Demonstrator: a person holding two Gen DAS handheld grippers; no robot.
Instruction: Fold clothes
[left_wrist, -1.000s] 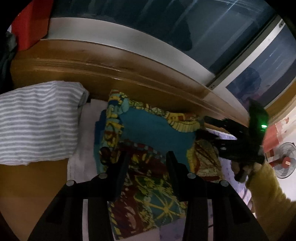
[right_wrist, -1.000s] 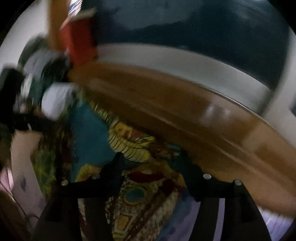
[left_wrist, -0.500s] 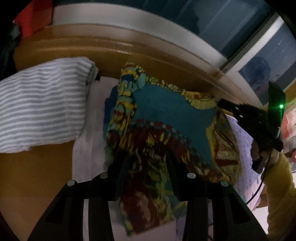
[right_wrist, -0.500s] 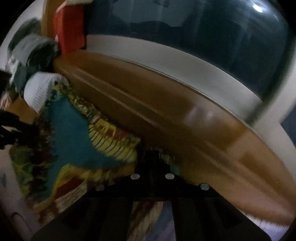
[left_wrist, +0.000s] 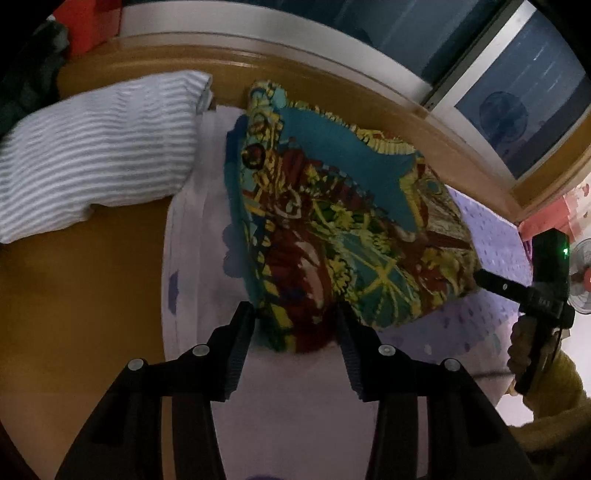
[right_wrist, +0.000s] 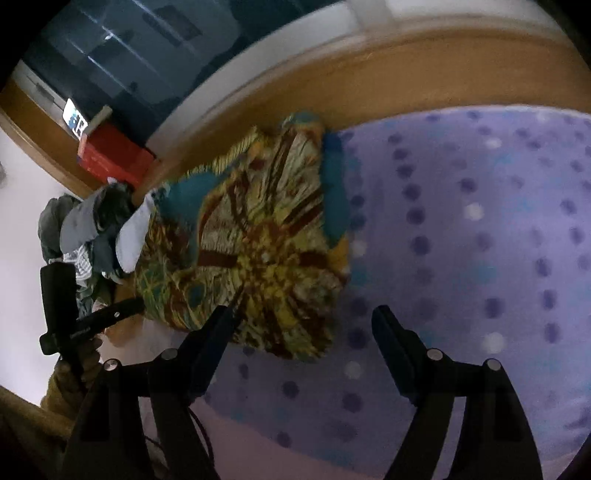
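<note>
A folded garment (left_wrist: 332, 221) in teal, yellow and dark red print lies on the lilac dotted sheet (left_wrist: 207, 258). My left gripper (left_wrist: 295, 314) straddles its near corner; the jaws are opening and the pads look just off the cloth. My right gripper (right_wrist: 303, 317) stands wide, its jaws still opening, with only the garment's (right_wrist: 258, 240) near edge beside its left finger (right_wrist: 221, 321) and bare sheet between the pads. In the left wrist view the right gripper (left_wrist: 495, 284) sits off the garment's right side, held by a hand in a yellow sleeve.
A folded grey-and-white striped cloth (left_wrist: 96, 147) lies left of the garment. A wooden ledge (left_wrist: 332, 74) and dark window run behind. A heap of clothes (right_wrist: 85, 229) and a red box (right_wrist: 114, 155) sit at the far left; a fan (left_wrist: 583, 280) stands on the right.
The garment has come down flat onto the sheet, and the left gripper sank with it. The right gripper shut, then sprang wide, rolled, and drew back off the garment's right side.
</note>
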